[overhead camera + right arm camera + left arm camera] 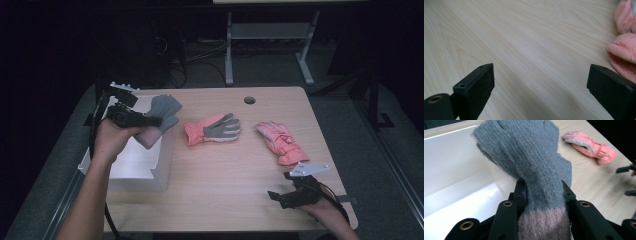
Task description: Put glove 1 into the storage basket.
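Three gloves are in view, and your landmark is the white box [150, 165], a smooth, straight-walled rectangular bin at the left end of the table [240, 200].

Your left gripper [156, 121] pinches the grey knit glove [165, 111] at its wrist, where the fuzzy grey wool meets a dusty-pink ribbed cuff. In the left gripper view the two black jaws press on either side of the glove [534, 165], and its soft, nappy fingers stand up beyond them. The glove hangs in the air over the box's far right corner, clear of the walls.

Right of the box, flat on the pale wood-grain tabletop, lies a coral ski glove [212, 129] with a grey palm and grey fingers. Farther right of the box lies a second padded, quilted glove, the pink ski glove [281, 142].

Your right gripper [276, 196] rests low at the near right of the table, well apart from the box. Its jaws are spread wide with bare wood between them, and the pink ski glove [624, 47] sits just beside the right jaw.
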A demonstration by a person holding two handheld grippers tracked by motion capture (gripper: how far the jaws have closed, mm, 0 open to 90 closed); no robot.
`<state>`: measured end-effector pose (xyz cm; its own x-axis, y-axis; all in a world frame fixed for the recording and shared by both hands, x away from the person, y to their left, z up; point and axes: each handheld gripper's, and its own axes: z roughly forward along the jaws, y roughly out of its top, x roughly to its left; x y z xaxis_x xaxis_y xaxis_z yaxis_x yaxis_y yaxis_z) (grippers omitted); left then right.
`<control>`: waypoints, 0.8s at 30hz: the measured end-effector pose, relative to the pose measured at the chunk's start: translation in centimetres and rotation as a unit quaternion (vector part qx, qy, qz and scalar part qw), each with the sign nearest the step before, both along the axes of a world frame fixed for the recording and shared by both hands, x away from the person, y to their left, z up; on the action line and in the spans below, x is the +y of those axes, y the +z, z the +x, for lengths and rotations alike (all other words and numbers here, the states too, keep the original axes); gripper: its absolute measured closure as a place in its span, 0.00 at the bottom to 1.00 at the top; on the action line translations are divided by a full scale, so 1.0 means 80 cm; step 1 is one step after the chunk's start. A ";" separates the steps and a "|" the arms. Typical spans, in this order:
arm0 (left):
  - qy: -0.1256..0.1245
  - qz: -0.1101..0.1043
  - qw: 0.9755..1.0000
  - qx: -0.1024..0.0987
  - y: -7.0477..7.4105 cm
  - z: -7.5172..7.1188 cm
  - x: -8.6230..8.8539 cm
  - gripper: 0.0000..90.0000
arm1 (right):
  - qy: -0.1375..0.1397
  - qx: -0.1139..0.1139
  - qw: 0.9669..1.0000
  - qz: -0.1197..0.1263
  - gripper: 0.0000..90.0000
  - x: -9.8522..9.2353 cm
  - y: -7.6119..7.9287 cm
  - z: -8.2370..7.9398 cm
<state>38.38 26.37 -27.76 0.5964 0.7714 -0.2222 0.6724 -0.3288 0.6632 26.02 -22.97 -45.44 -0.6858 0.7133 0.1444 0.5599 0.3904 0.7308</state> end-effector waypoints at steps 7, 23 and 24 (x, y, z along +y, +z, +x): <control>0.040 0.012 0.999 0.003 -0.012 0.006 0.033 0.74 | 0.012 0.003 1.000 -0.007 0.08 0.007 -0.002 0.002; 0.095 0.056 0.993 0.035 -0.087 0.036 0.071 0.74 | 0.019 0.002 1.000 -0.010 0.08 0.008 -0.004 0.003; 0.097 0.058 0.993 0.039 -0.094 0.039 0.072 0.74 | 0.020 0.002 1.000 -0.010 0.08 0.008 -0.004 0.003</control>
